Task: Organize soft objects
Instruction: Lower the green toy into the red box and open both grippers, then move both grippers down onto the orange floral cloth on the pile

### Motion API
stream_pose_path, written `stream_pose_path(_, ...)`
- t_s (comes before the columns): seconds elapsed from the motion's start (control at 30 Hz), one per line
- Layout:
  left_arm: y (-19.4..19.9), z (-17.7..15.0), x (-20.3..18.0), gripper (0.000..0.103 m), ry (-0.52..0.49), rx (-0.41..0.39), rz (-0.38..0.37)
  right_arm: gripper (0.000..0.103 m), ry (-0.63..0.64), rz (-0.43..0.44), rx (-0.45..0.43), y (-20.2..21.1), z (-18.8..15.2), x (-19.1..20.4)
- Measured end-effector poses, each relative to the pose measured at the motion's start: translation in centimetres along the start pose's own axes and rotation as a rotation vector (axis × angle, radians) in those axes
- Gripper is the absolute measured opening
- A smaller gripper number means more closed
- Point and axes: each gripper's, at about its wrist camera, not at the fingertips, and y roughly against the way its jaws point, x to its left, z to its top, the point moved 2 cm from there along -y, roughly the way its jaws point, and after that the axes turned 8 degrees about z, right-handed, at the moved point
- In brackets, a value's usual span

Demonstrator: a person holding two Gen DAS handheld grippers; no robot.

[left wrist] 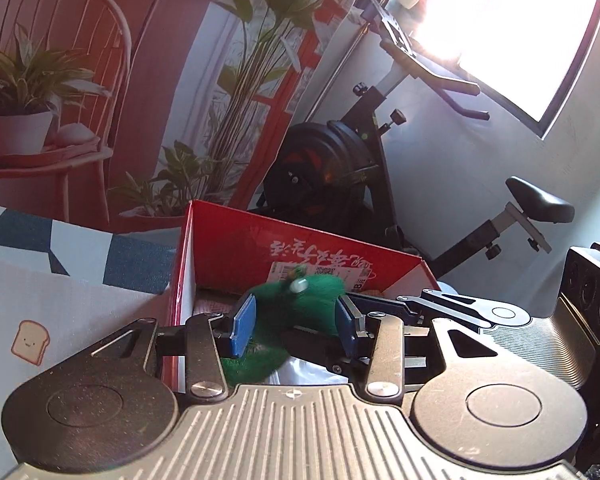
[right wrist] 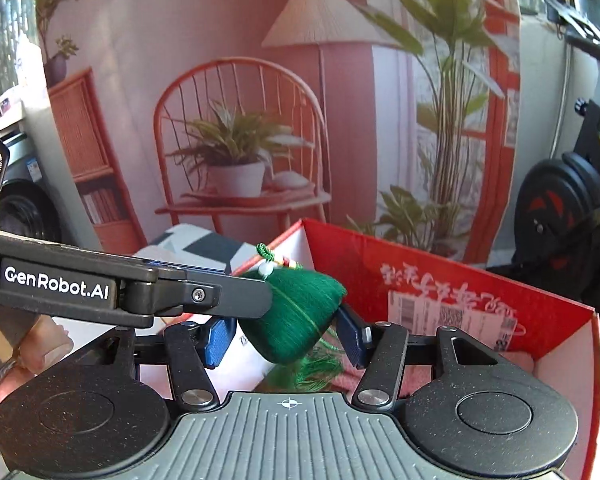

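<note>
Green silk-wrapped sachet [right wrist: 296, 316] with tassel [right wrist: 320, 368] and bead cord at its top, held in the air over the near left corner of the red cardboard box [right wrist: 460, 280]. The box sits on a surface with a blue-and-white geometric cover [left wrist: 112, 252].

Right tongs [right wrist: 288, 338]: jaws part open, blue pads on either flank of the sachet. The left pad looks just clear of the silk; contact on the right pad cannot be judged for certain. The jaws read as easing apart.

Left tongs [left wrist: 296, 320]: jaws part open, blue pads close on both sides of the green body. Motion blur hides whether they press, so I cannot tell if this pair carries the weight. In the right wrist view one left finger [right wrist: 236, 296] lies against the sachet's upper left.

Risks:
- Both pairs on one small soft item; if one lets go early the sachet may swing or slip.
- It hangs near the box wall, so a drop here could catch the rim and fall outside.
- The loose tassel could snag on a pad or linkage.

Writing:
- "GenRobot.AI" on the left tongs' arm [right wrist: 56, 282].
- White Chinese script, upside down, on the inner box wall; not legible to me.
- Shipping label [right wrist: 452, 316] with barcodes, too small to read.
- Toast cartoon [left wrist: 30, 342] on the cover.
</note>
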Motion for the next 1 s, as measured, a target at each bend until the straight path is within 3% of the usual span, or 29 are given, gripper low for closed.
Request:
stream_pose_path(0.47,3.6,-1.6,-0.9,0.048,-0.063,-0.011,0.051,0.055,-0.022,-0.077,-0.013,4.2,-2.0,0.1)
stream_pose_path(0.77,8.0,-5.4,-1.4,0.051,-0.098,-0.015,0.064,0.055,-0.027,-0.119,-0.081,10.1,-4.3,1.8)
stream_pose_path(1.0,9.1,-9.3,-1.1,0.051,-0.091,0.044,0.047,0.055,-0.069,-0.129,-0.102,13.5,-8.2,3.4)
